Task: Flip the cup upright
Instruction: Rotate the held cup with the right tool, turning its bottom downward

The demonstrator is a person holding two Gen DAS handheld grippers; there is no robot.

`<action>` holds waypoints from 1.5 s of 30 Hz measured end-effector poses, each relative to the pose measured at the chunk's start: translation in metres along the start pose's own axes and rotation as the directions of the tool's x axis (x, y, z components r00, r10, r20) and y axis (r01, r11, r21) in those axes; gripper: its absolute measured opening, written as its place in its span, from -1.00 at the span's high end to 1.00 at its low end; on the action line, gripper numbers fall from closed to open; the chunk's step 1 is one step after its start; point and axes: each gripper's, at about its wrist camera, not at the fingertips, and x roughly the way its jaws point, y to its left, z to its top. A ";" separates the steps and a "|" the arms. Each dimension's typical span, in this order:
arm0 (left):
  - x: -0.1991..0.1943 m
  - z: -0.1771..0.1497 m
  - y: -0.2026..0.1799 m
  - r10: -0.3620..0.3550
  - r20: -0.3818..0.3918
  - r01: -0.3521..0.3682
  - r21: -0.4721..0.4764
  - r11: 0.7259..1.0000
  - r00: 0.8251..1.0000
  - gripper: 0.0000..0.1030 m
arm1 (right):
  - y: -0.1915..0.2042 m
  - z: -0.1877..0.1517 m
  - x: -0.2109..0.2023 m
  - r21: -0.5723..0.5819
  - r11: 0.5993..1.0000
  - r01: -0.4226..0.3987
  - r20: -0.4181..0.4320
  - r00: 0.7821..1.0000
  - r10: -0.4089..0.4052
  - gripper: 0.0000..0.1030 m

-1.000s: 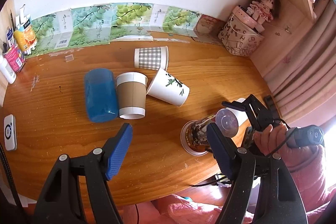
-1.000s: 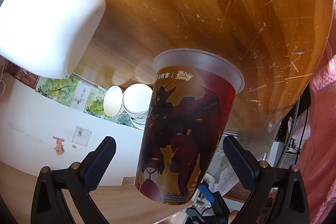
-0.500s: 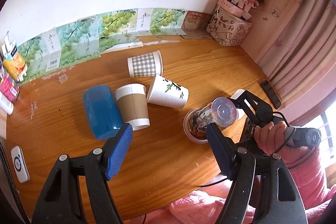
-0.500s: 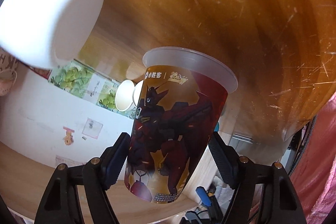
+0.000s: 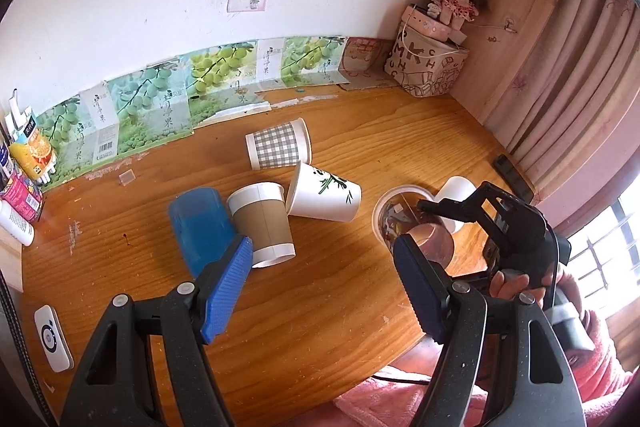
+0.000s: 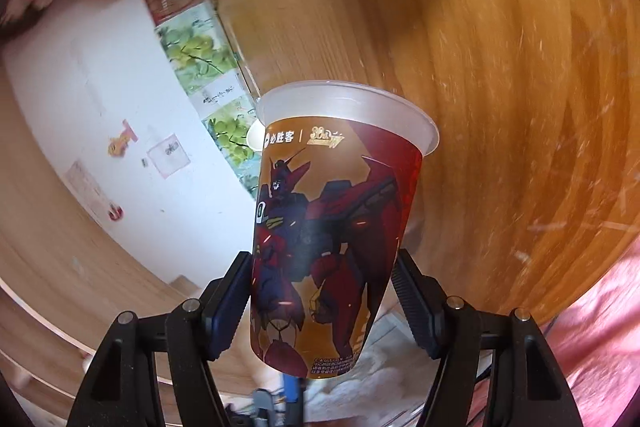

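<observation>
We have our right gripper point(image 6: 322, 291) clamped on the frosted translucent plastic cup printed with a red and blue robot figure point(image 6: 332, 227), its black ribbed pads pressing the tapered wall on both sides close to the narrow base. In the left wrist view the same right gripper point(image 5: 430, 223) shows as black linkage at the right near edge of the scratched, glossy orange-brown wooden table point(image 5: 320, 307), with the printed cup point(image 5: 412, 223) held above the wood. The cup's long axis is tilted: its wide rolled rim faces up and toward the far left, and the round base sits low toward the near right. Whether the base touches the table we cannot tell.

Our left gripper point(image 5: 324, 283) hangs empty, its blue ribbed pads spread wide, above the near part of the table.

Just behind the printed cup lies a plain white cup point(image 5: 456, 193). Farther left a cluster lies on its side: a white paper cup with a bamboo and panda print point(image 5: 326, 197), a grey-checked paper cup point(image 5: 278, 149), a paper cup with a brown sleeve point(image 5: 262, 223) and a blue translucent plastic tumbler point(image 5: 200, 227), touching one another. A fabric basket with letters point(image 5: 426, 67) carrying a doll stands in the far right corner.
</observation>
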 end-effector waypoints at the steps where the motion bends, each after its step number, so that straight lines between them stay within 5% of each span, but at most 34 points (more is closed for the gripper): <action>1: 0.000 0.000 0.000 0.001 -0.003 -0.001 0.004 1.000 1.000 -0.48 | 0.001 -0.002 -0.001 -0.042 0.999 0.018 0.016 1.000 -0.018 -0.35; 8: 0.003 -0.003 -0.001 0.027 -0.025 -0.027 0.025 0.999 0.999 -0.48 | 0.008 -0.008 -0.004 -0.254 0.962 0.099 0.104 0.992 -0.075 -0.35; 14: 0.006 -0.006 -0.005 0.043 -0.044 -0.041 0.048 0.998 0.998 -0.48 | 0.018 -0.018 -0.009 -0.459 0.864 0.208 0.224 0.968 -0.114 -0.35; 18: 0.009 -0.008 -0.008 0.060 -0.053 -0.056 0.074 0.996 0.997 -0.48 | 0.033 -0.034 -0.010 -0.610 0.733 0.301 0.325 0.939 -0.114 -0.35; 23: 0.011 -0.008 -0.008 0.063 -0.062 -0.058 0.083 0.995 0.996 -0.48 | 0.053 -0.064 -0.010 -0.764 0.483 0.427 0.450 0.890 -0.075 -0.35; 30: 0.013 -0.009 -0.010 0.070 -0.073 -0.063 0.095 0.993 0.995 -0.48 | 0.054 -0.094 -0.002 -0.804 0.202 0.559 0.573 0.820 0.013 -0.35; 38: 0.018 -0.012 -0.011 0.087 -0.095 -0.076 0.115 0.990 0.992 -0.48 | 0.032 -0.119 0.012 -0.743 -0.013 0.669 0.665 0.740 0.101 -0.35; 45: 0.029 -0.013 -0.013 0.097 -0.127 -0.080 0.132 0.988 0.987 -0.48 | 0.003 -0.124 0.016 -0.702 -0.092 0.706 0.697 0.708 0.111 -0.35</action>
